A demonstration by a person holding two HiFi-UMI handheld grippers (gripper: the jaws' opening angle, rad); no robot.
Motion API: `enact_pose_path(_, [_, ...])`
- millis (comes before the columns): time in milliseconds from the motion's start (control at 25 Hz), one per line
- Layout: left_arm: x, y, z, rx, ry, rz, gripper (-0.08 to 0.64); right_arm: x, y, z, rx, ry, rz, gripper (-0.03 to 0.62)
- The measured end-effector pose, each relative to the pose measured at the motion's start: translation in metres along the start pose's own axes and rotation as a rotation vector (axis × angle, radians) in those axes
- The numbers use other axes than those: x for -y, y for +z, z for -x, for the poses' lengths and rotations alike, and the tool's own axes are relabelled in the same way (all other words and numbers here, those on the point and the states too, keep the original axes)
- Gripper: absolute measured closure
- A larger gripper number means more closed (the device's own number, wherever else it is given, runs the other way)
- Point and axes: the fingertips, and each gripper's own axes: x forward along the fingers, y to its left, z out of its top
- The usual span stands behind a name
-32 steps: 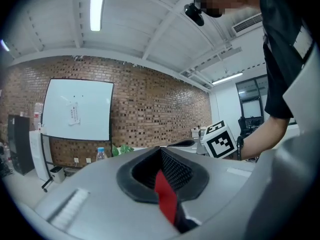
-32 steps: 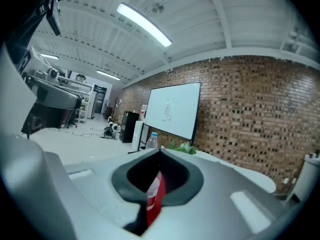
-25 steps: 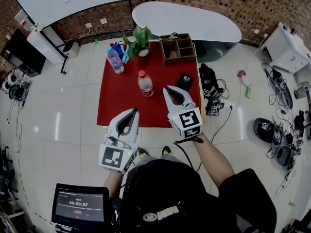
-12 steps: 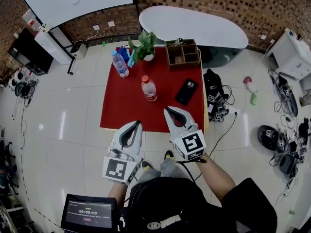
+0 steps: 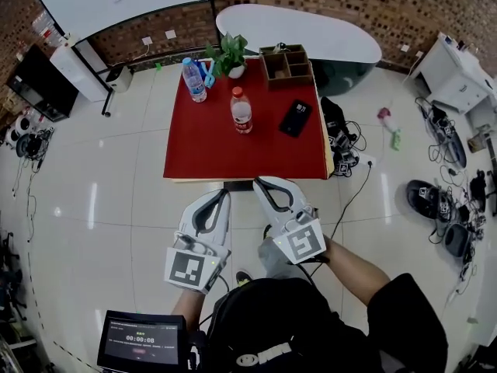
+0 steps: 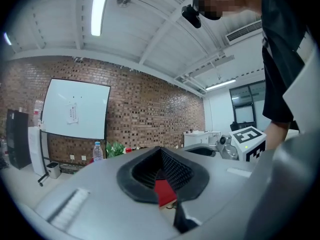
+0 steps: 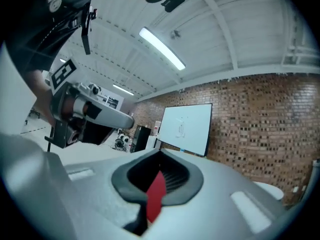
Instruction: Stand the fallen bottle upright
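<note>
A clear bottle with a red cap and red label (image 5: pixel 241 110) stands upright on the red table (image 5: pixel 202 150), past its middle. A second clear bottle with a blue cap (image 5: pixel 194 79) stands upright at the far left corner; it also shows in the left gripper view as the blue-capped bottle (image 6: pixel 97 151). My left gripper (image 5: pixel 224 193) and right gripper (image 5: pixel 258 183) hang side by side just off the table's near edge, apart from both bottles. Both are shut and hold nothing. In its own view the left gripper (image 6: pixel 161 149) has its jaws together, and so does the right gripper (image 7: pixel 160 155).
On the table's far side stand a potted plant (image 5: pixel 229 57) and a wooden organiser (image 5: pixel 286 64); a black phone (image 5: pixel 295 117) lies at the right. Cables and gear (image 5: pixel 342 150) crowd the floor to the right. A whiteboard (image 5: pixel 116 2) and a white counter (image 5: pixel 311 33) stand behind.
Both grippers have drawn back toward the person, from over the table's near part to just off its near edge. Both stayed shut. The bottles have not moved.
</note>
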Motion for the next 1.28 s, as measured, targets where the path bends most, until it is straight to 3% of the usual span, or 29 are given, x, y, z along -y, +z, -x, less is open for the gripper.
enact_pose_path(120, [0.009, -0.003, 0.050, 0.012, -0.004, 0.016, 0.561, -0.038, 0.023, 0.026, 0.050, -0.020, -0.110, 0.589])
enact_pose_path(240, [0.019, -0.001, 0.087, 0.022, 0.000, 0.014, 0.561, -0.075, 0.038, 0.049, 0.056, 0.013, -0.187, 0.589])
enact_pose_path(440, [0.050, 0.004, 0.126, 0.001, -0.043, 0.024, 0.561, -0.111, 0.063, 0.091, 0.036, 0.025, -0.232, 0.589])
enact_pose_path(800, [0.053, 0.011, 0.137, 0.046, -0.016, 0.032, 0.561, -0.109, 0.047, 0.102, -0.029, -0.050, -0.242, 0.589])
enact_pose_path(1280, [0.091, 0.015, 0.128, 0.056, -0.021, 0.025, 0.561, -0.099, 0.055, 0.120, 0.008, -0.031, -0.250, 0.589])
